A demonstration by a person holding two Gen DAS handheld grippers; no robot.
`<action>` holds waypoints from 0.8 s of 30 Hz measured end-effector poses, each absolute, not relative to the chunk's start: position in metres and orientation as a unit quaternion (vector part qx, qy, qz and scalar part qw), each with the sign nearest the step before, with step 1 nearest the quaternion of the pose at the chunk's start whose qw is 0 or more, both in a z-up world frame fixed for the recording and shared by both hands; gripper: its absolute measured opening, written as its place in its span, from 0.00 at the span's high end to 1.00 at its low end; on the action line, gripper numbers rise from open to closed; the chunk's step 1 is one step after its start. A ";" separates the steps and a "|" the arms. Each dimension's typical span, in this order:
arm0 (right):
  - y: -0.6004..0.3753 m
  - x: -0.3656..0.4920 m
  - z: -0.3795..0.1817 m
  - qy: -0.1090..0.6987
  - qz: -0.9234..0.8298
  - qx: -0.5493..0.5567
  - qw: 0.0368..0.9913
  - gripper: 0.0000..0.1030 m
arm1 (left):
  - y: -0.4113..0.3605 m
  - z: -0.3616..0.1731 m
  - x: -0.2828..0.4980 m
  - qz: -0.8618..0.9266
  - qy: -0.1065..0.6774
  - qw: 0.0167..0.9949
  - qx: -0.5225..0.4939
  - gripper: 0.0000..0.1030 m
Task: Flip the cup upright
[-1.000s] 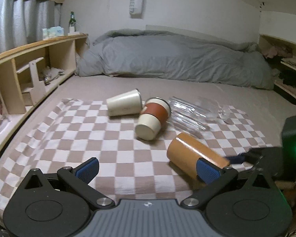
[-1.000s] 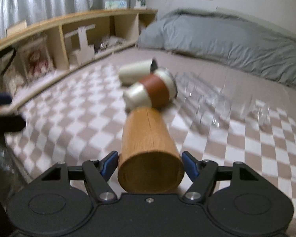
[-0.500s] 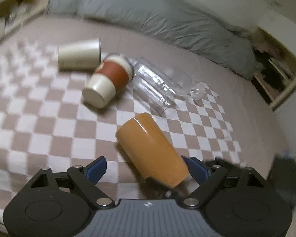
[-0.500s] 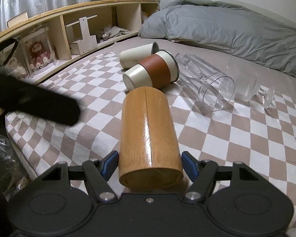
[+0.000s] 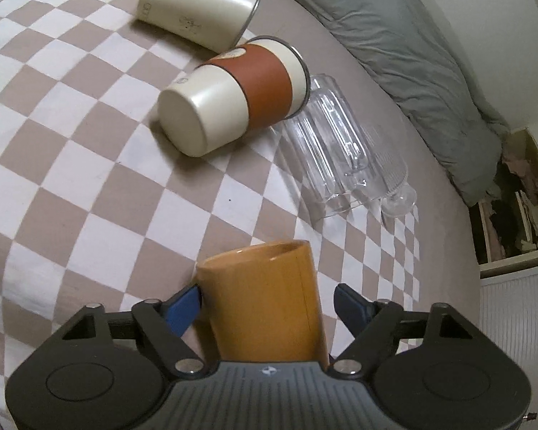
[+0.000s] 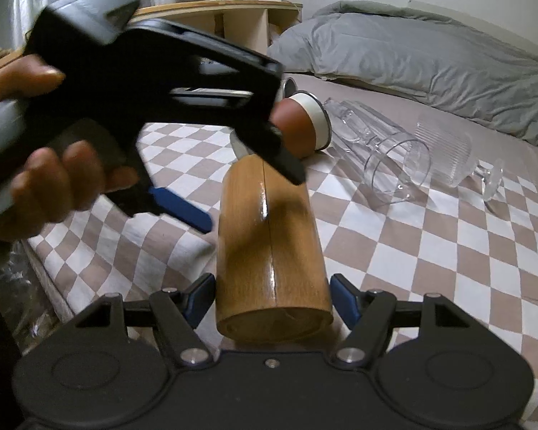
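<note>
A wooden-brown cup (image 6: 270, 251) lies on its side on the checkered cloth, base toward the right wrist camera. My right gripper (image 6: 272, 295) has its blue pads on both sides of the base, touching it. In the left wrist view the same cup (image 5: 265, 301) stands between the fingers of my left gripper (image 5: 269, 302), mouth away from the camera; the left pad touches it, the right pad (image 5: 348, 306) stands slightly off. The left gripper (image 6: 183, 211) also shows from the right wrist view, reaching over the cup's far end.
A cream cup (image 5: 197, 10), a cream cup with a brown sleeve (image 5: 233, 96), a clear tumbler (image 5: 326, 154) and a ribbed stem glass (image 5: 394, 182) lie on their sides beyond. Grey duvet (image 6: 412, 57) at the back, wooden shelf (image 6: 233, 10) on the left, bed edge near.
My left gripper swung in from the left and tilted down over the wooden cup, so its fingers now straddle the cup's far end. The right gripper stayed on the cup's base.
</note>
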State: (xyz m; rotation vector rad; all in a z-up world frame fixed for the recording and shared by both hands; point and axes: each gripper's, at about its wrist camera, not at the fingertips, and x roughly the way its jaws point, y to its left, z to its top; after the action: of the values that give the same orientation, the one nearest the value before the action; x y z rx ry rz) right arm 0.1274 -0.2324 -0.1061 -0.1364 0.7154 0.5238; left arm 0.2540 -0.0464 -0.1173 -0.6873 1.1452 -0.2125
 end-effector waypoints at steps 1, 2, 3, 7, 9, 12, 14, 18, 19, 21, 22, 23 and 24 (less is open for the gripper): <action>-0.232 0.126 -0.106 0.344 0.255 -0.072 0.901 0.31 | -0.047 -0.118 0.255 -0.095 0.531 0.780 -0.317 0.27; -0.231 0.126 -0.106 0.342 0.255 -0.076 0.901 0.31 | -0.047 -0.120 0.255 -0.094 0.532 0.781 -0.314 0.28; -0.232 0.126 -0.107 0.341 0.256 -0.075 0.902 0.31 | -0.047 -0.122 0.256 -0.094 0.531 0.780 -0.317 0.28; -0.232 0.127 -0.106 0.341 0.258 -0.082 0.900 0.31 | -0.043 -0.120 0.254 -0.105 0.526 0.783 -0.313 0.28; -0.229 0.127 -0.105 0.342 0.259 -0.089 0.899 0.32 | -0.042 -0.113 0.249 -0.113 0.514 0.797 -0.296 0.28; -0.222 0.128 -0.105 0.338 0.262 -0.099 0.899 0.32 | -0.037 -0.096 0.238 -0.129 0.478 0.830 -0.257 0.28; -0.214 0.130 -0.103 0.327 0.265 -0.108 0.900 0.32 | -0.032 -0.084 0.229 -0.133 0.451 0.851 -0.233 0.29; -0.191 0.133 -0.096 0.300 0.277 -0.123 0.905 0.32 | -0.015 -0.059 0.207 -0.127 0.393 0.892 -0.183 0.29; -0.183 0.135 -0.094 0.291 0.280 -0.126 0.906 0.32 | -0.010 -0.054 0.201 -0.123 0.378 0.902 -0.169 0.29; -0.166 0.137 -0.091 0.272 0.289 -0.132 0.908 0.32 | 0.000 -0.044 0.190 -0.112 0.352 0.919 -0.139 0.29; -0.157 0.138 -0.091 0.263 0.294 -0.135 0.909 0.32 | 0.004 -0.040 0.185 -0.107 0.340 0.926 -0.123 0.30; -0.148 0.139 -0.090 0.253 0.299 -0.136 0.910 0.32 | 0.008 -0.036 0.179 -0.101 0.328 0.933 -0.104 0.30; -0.139 0.140 -0.090 0.243 0.305 -0.136 0.911 0.32 | 0.013 -0.033 0.175 -0.095 0.318 0.939 -0.086 0.30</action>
State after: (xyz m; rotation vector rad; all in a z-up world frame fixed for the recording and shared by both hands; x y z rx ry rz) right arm 0.1405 -0.1390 -0.0901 -0.2808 0.5006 0.6287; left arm 0.1748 0.0130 -0.0325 -0.1762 0.6488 -0.1948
